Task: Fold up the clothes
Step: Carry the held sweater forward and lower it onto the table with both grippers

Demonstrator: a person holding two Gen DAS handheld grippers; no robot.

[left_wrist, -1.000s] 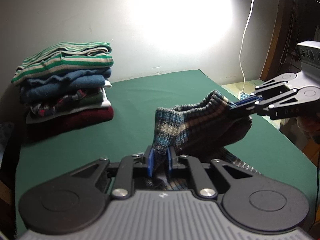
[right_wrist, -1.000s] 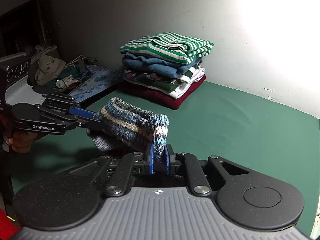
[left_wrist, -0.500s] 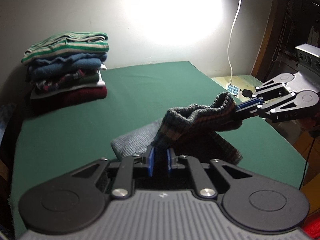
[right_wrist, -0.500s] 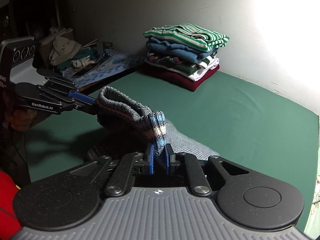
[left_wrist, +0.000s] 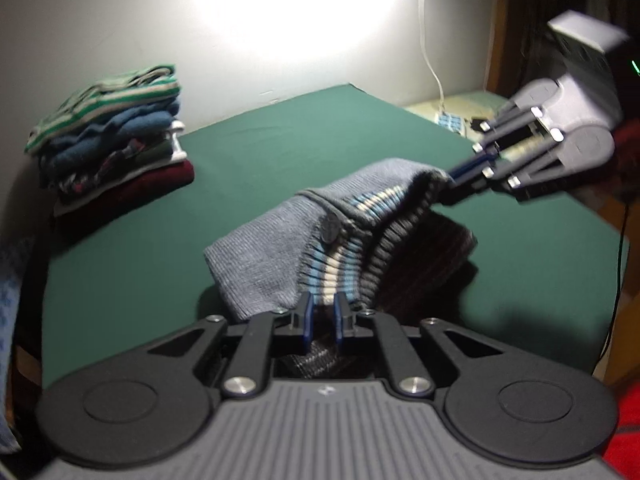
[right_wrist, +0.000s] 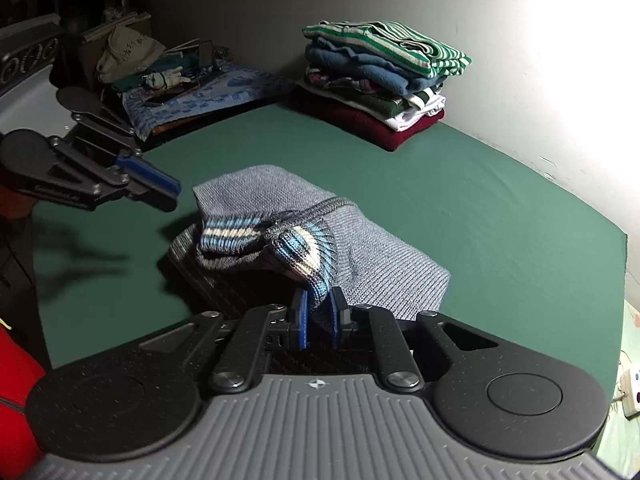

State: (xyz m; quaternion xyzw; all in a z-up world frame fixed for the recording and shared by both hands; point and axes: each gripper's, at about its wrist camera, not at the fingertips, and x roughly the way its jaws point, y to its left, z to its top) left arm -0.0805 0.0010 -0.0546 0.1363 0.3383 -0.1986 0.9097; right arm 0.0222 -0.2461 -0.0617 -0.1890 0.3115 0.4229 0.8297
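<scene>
Right tool pinches the striped cuff of the grey ribbed knit sweater lying on the green desk; left tool, jaws opening, hovers beside it, clear of the cloth.

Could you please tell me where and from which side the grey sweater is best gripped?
Probably the striped ribbed hem, bunched along the near edge of the sweater, coming from the near side: it stands up as a thick ridge, while the rest lies flat on the table.
</scene>
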